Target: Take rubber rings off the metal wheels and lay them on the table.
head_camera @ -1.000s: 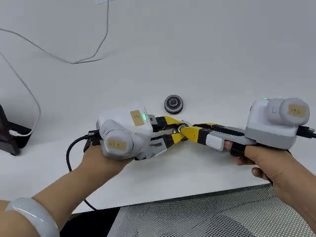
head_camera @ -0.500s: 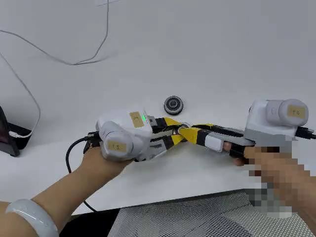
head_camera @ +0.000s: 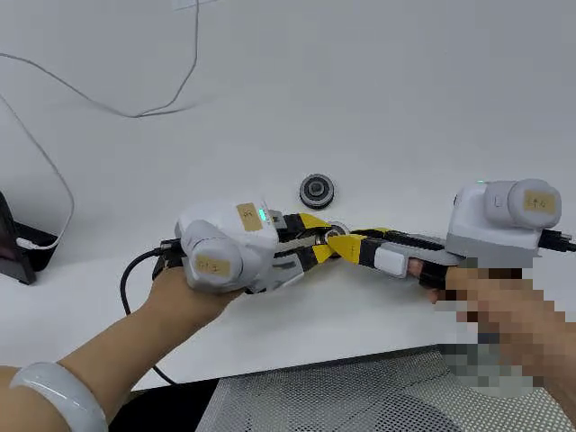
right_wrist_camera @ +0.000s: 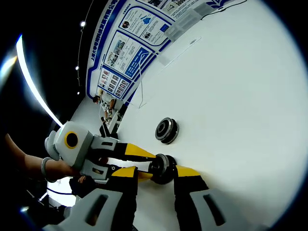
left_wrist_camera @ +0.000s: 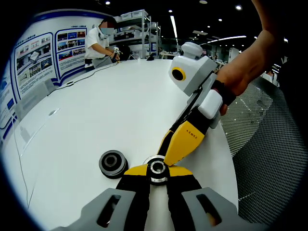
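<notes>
The left hand-held gripper [left_wrist_camera: 158, 172] was clenched on a metal wheel [left_wrist_camera: 158, 167], pinching it between its yellow tips close to the white desk [head_camera: 387, 108]. The right hand-held gripper [right_wrist_camera: 161, 172] came in from the other side and gripped the same wheel. From above, the crossed tips hid most of it. A second wheel [head_camera: 317, 189] lay flat on the desk just behind them, and nothing touched it. A thin white cable [head_camera: 191, 63] ran far back. A dark box [head_camera: 11, 245] sat at the left edge.
</notes>
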The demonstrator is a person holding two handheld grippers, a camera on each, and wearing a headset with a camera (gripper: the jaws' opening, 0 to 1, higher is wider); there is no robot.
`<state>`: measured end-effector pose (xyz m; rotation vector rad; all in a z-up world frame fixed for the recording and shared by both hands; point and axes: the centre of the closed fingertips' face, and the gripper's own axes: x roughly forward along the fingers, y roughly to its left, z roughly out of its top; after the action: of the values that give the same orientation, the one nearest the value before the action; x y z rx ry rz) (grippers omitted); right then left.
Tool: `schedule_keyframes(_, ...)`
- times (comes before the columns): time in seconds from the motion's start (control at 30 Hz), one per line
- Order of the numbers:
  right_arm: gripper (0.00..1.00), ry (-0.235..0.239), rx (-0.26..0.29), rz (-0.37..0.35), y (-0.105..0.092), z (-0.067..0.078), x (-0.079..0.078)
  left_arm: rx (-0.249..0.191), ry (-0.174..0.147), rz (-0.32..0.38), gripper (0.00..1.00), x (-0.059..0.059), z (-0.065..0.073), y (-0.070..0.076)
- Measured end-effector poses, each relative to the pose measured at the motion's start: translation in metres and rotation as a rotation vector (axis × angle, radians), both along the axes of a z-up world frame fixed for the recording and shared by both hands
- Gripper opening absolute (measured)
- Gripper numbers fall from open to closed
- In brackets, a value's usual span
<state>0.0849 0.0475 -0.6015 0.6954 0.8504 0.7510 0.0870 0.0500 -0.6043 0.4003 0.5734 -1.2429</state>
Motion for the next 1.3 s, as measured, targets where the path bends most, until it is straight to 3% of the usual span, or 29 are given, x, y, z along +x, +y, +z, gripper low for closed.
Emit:
schedule_keyframes(0.33, 0.29, 0.019, 0.019, 0.000, 0.0005, -0.0011, -0.0007, -0.002, 0.001, -0.001, 0.12, 0.0006, -0.0005, 0.0008)
schedule_keyframes(0.4, 0.30, 0.037, 0.049, 0.004, 0.0026, 0.0029, -0.0025, -0.003, 0.001, -0.002, 0.12, 0.0007, -0.0007, 0.0009)
schedule_keyframes(0.63, 0.27, 0.032, 0.028, 0.006, 0.0018, -0.0004, -0.0022, -0.003, 0.001, -0.002, 0.12, 0.0011, -0.0012, 0.0015)
schedule_keyframes(0.83, 0.29, 0.037, 0.060, 0.013, 0.0009, 0.0062, -0.0047, -0.004, 0.001, -0.006, 0.12, 0.0008, -0.0008, 0.0010)
schedule_keyframes(1.07, 0.26, 0.040, 0.042, 0.002, 0.0002, 0.0001, -0.0035, -0.001, 0.002, -0.005, 0.12, 0.0004, -0.0002, 0.0005)
schedule_keyframes(1.23, 0.22, 0.063, 0.070, -0.013, -0.0020, 0.0015, -0.0028, -0.001, 0.002, -0.008, 0.12, 0.0000, 0.0002, 0.0000)
schedule_keyframes(1.3, 0.20, 0.047, 0.047, -0.011, -0.0055, 0.0006, -0.0025, -0.002, 0.002, -0.008, 0.12, -0.0001, 0.0003, -0.0001)
